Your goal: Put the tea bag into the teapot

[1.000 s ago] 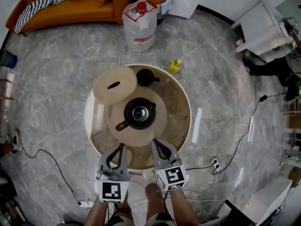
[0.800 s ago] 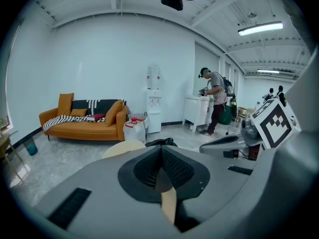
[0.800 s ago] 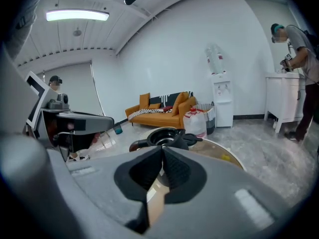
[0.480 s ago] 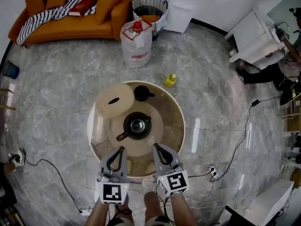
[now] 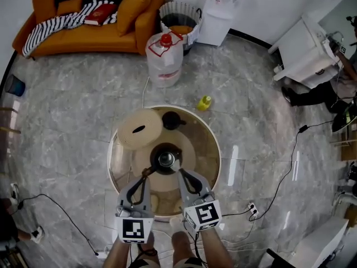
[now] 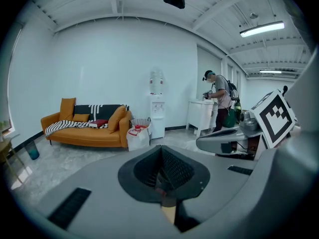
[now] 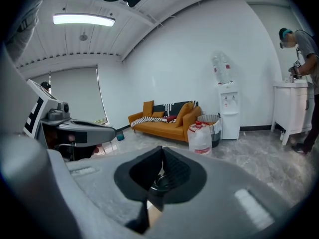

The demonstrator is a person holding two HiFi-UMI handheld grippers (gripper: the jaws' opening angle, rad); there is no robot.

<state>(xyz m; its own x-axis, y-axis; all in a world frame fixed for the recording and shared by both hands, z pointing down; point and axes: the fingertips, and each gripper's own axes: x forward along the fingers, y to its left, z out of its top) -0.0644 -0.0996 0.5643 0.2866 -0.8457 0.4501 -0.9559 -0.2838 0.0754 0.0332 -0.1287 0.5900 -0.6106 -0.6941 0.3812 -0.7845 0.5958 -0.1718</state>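
Observation:
A dark teapot (image 5: pixel 165 159) with its mouth uncovered stands on a round pale mat in the middle of the round glass table (image 5: pixel 215 149). Its small black lid (image 5: pixel 172 120) lies farther back. My left gripper (image 5: pixel 146 173) hovers above the teapot's near left side, jaws together; in the left gripper view the left gripper (image 6: pixel 160 147) shows its pads meeting. My right gripper (image 5: pixel 180 173) hangs over the pot's near right side, shut. In the right gripper view the teapot's rim (image 7: pixel 162 182) shows below the right gripper (image 7: pixel 162 148). I cannot make out a tea bag.
A woven round disc (image 5: pixel 139 128) lies on the table's back left. On the floor beyond are a large water jug (image 5: pixel 164 59), a small yellow bottle (image 5: pixel 204 102) and an orange sofa (image 5: pixel 95 15). Cables and a power strip (image 5: pixel 254 208) lie at the right. A person (image 6: pixel 219 101) stands far off.
Both grippers have risen and their tips now lie over the teapot's near edge in the head view. The table looks smaller and farther below. Neither gripper's jaws changed.

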